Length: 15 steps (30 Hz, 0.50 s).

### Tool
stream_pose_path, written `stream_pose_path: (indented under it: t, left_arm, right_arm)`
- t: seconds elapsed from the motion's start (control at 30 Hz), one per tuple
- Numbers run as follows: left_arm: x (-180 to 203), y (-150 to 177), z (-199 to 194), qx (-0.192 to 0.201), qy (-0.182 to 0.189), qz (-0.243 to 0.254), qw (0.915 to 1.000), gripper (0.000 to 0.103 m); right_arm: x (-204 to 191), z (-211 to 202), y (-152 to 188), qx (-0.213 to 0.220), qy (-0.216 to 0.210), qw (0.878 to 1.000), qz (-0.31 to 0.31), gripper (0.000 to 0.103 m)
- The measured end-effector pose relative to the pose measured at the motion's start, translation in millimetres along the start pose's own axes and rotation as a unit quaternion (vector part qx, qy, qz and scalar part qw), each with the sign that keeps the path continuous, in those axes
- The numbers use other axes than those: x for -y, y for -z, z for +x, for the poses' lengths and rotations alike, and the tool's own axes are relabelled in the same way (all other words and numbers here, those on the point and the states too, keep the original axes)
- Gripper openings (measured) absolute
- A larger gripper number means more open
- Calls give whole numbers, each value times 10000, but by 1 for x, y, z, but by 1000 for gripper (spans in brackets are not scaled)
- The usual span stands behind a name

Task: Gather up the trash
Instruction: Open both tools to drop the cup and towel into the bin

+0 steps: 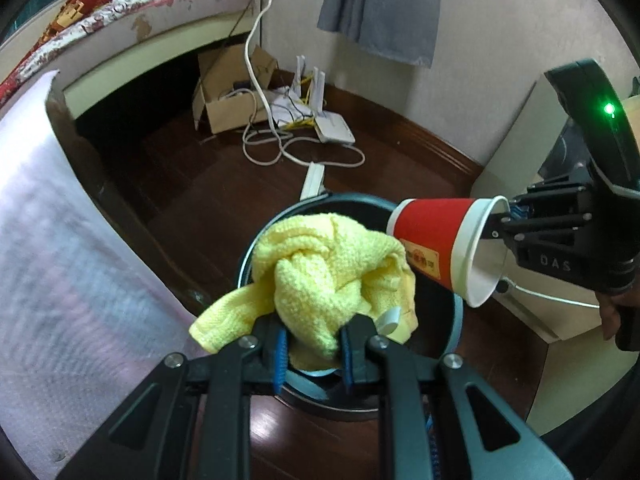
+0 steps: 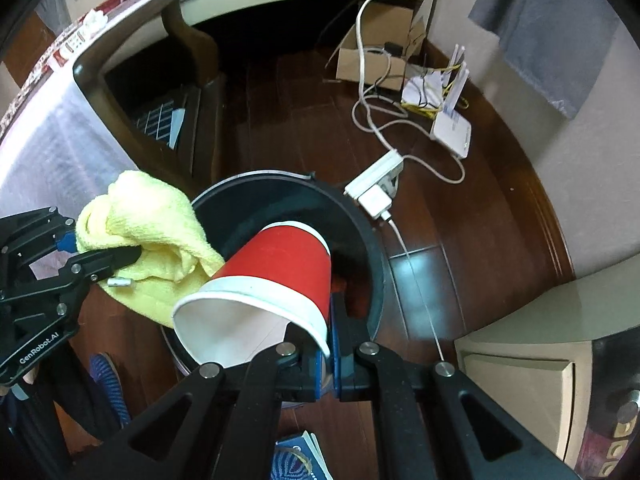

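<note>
The bin [image 2: 372, 264], dark and round at the centre of both views, stands on the floor with both loads poised over its mouth, presumably so a release drops them straight in. The yellow cloth [image 1: 332, 272] hangs bunched above its near rim, clamped in the left gripper [image 1: 314, 344]. The red cup [image 2: 280, 268] lies tilted, base toward the bin, its rim pinched in the closed right gripper [image 2: 326, 364]. Readable: "GenRobot.AI" and "DAS" on the grippers; the cup's yellow label is illegible.
</note>
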<state>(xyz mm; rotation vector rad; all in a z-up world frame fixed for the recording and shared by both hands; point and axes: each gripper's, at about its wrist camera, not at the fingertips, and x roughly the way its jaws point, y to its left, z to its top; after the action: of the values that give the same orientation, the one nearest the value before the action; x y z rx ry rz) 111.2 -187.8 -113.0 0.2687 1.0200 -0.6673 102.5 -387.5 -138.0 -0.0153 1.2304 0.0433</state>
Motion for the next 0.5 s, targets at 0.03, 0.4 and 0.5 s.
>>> stream_pose_path:
  t: [0.03, 0.4, 0.5]
  left_arm:
    - [0, 0, 2, -28, 7, 11, 10000, 22]
    - [-18, 13, 20, -453, -633, -317, 9965, 102]
    - [-19, 16, 15, -379, -718, -330, 9962, 102]
  right_arm:
    - [-2, 2, 0, -27, -10, 10000, -26, 4]
    - [-3, 35, 6, -599, 718, 9951, -319, 103]
    - [-1, 31, 3, -548, 737, 9955, -249, 103]
